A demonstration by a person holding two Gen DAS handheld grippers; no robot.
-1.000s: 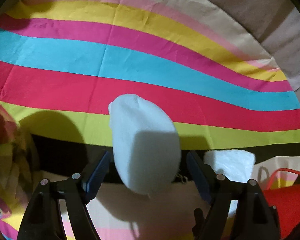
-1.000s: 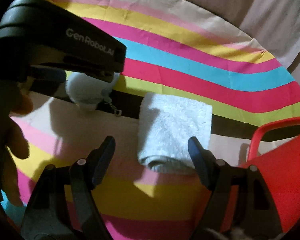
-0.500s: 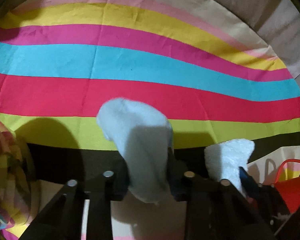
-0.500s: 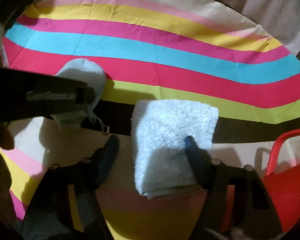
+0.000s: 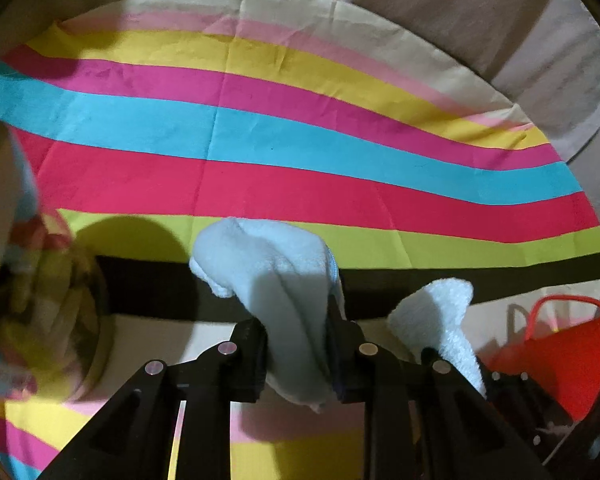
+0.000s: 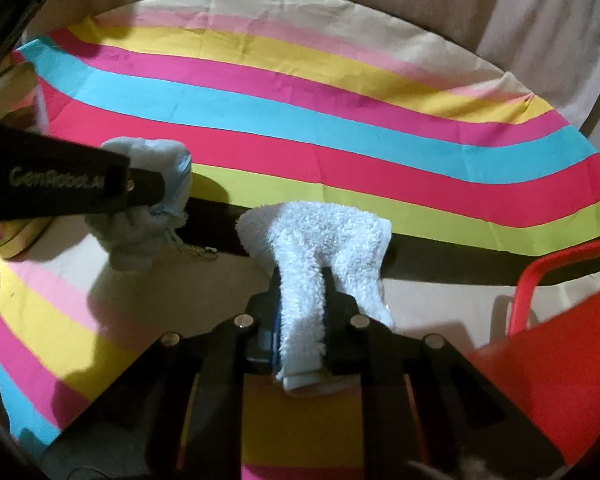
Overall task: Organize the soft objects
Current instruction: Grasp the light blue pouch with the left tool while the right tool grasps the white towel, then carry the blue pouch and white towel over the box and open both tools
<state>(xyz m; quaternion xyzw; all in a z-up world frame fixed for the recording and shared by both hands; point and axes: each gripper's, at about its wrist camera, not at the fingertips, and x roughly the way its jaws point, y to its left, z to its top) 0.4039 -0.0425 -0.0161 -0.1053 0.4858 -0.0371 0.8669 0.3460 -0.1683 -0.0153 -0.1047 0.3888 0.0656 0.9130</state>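
Observation:
My left gripper is shut on a pale blue fuzzy zip pouch, which bulges out ahead of the jaws above the striped cloth. The pouch also shows in the right wrist view, its zipper chain hanging below. My right gripper is shut on a folded white terry towel, pinched in the middle with both ends flaring. The towel also shows at the right of the left wrist view.
A bright striped cloth covers the surface. A red basket with a handle stands at the right, also in the left wrist view. A multicoloured soft object lies at the left. Beige fabric hangs behind.
Both grippers went from open to shut: the left closed on the blue pouch, the right on the white towel. Both objects now sit squeezed and lifted off the cloth.

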